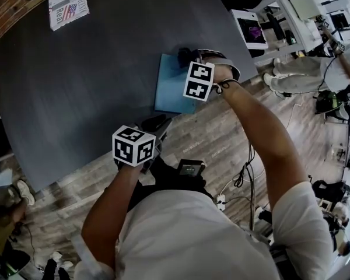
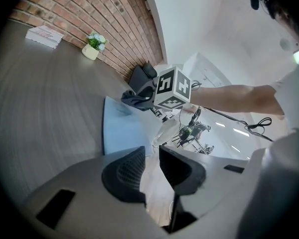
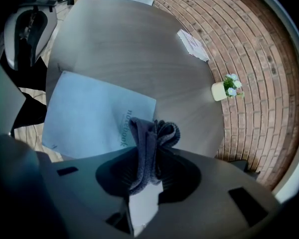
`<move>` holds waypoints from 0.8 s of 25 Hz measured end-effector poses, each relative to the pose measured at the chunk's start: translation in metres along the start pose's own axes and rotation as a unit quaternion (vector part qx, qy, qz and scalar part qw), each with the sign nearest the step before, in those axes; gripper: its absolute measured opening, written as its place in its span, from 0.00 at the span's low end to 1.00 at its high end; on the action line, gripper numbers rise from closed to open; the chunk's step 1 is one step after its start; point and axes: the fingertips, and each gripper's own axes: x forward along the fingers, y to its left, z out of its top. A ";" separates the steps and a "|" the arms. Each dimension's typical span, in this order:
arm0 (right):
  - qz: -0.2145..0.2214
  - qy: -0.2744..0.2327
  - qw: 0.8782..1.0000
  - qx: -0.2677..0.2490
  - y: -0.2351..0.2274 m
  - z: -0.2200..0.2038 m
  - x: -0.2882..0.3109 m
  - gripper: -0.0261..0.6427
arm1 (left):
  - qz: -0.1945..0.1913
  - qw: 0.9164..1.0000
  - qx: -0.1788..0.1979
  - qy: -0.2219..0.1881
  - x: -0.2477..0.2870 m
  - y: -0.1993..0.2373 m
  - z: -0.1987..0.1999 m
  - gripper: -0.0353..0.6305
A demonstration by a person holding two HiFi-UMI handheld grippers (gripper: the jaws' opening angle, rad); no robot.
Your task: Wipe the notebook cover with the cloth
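The left gripper [image 2: 152,154] hangs nearest the person, off the table edge. Its jaws stand a narrow gap apart with nothing between them.

In the head view, the right gripper [image 3: 149,169] sits further out at about 1 o'clock from the left one. Its jaws are clamped on a dark grey cloth [image 3: 152,137], which is bunched into folds that stick out past the fingertips.

The light blue notebook [image 3: 89,113] lies flat just under and beyond that cloth, close to the near rim of the dark grey round table [image 3: 129,44]. In the right gripper view the cloth sits over the cover's edge by the printed word "notebook". The bare cover spreads from there toward 10 o'clock. Whether the cloth actually presses on the cover cannot be told.

In the head view the notebook's long axis seems to run roughly 12 to 6. The right gripper is plainly the nearer one, so the wipe probably calls for a sweep toward 9 or 10 o'clock.

Further across the table a printed booklet [image 3: 193,45] lies at about 1 o'clock. A small potted plant [image 3: 224,88] stands at the far rim against the brick wall [image 3: 269,59].
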 end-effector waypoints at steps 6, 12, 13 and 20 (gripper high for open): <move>0.013 0.009 1.000 0.000 0.014 -0.006 0.013 0.19 | 0.001 1.000 -0.002 0.005 0.001 0.000 -0.002 0.19; 0.015 0.008 1.000 -0.011 0.031 -0.004 0.017 0.19 | -0.003 1.000 -0.001 0.015 0.002 0.000 -0.006 0.19; 0.016 0.007 1.000 -0.007 0.031 -0.003 0.017 0.19 | -0.004 1.000 -0.001 0.017 0.002 0.000 -0.007 0.19; 0.023 0.003 1.000 0.002 0.041 0.000 0.013 0.19 | -0.012 1.000 0.002 0.024 0.003 -0.005 -0.012 0.19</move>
